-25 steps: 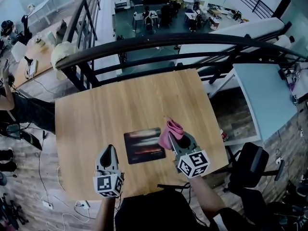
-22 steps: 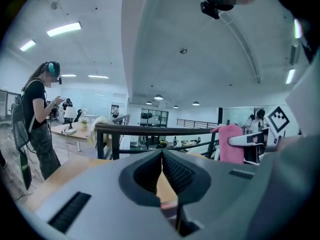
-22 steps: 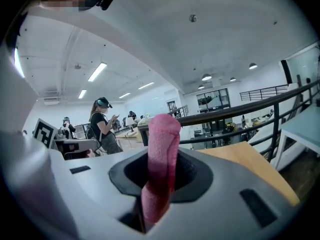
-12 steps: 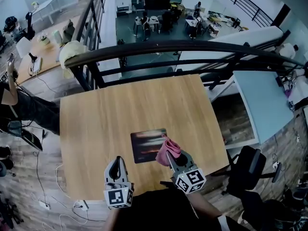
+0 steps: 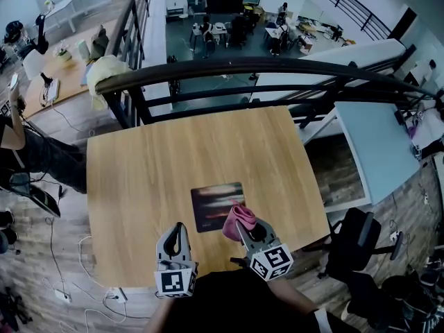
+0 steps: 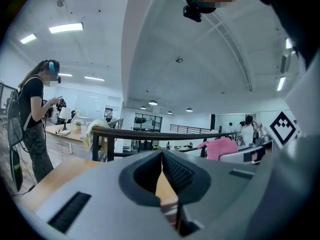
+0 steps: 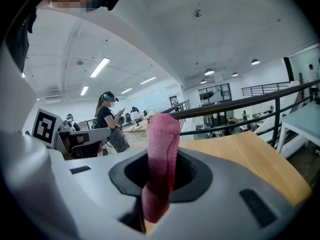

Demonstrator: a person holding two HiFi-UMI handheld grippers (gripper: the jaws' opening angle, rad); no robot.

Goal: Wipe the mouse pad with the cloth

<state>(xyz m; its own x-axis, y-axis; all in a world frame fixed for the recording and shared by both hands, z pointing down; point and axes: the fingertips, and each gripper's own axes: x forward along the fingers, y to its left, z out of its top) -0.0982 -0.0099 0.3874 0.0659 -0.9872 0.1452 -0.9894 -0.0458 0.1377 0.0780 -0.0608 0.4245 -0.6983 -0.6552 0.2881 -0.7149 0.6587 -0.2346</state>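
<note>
A dark mouse pad [image 5: 212, 204] lies flat on the wooden table [image 5: 173, 158], near its front edge. My right gripper [image 5: 242, 227] is shut on a pink cloth [image 5: 237, 220], which bunches over the pad's front right corner. In the right gripper view the pink cloth [image 7: 161, 156] stands pinched upright between the jaws of the right gripper [image 7: 161, 174]. My left gripper [image 5: 177, 236] hovers by the table's front edge, left of the pad, and in the left gripper view the left gripper [image 6: 162, 166] has its jaws pressed together with nothing held. The pink cloth [image 6: 220, 148] shows there at the right.
A black railing [image 5: 229, 71] runs along the table's far edge, with a drop to a lower floor behind it. A white desk [image 5: 378, 141] stands to the right and a black chair [image 5: 357, 238] at the front right. A person [image 7: 112, 121] stands far left.
Both grippers have drawn back toward the table's front edge. The pink cloth has travelled with the right gripper from beside the pad's right edge down to its front right corner.
</note>
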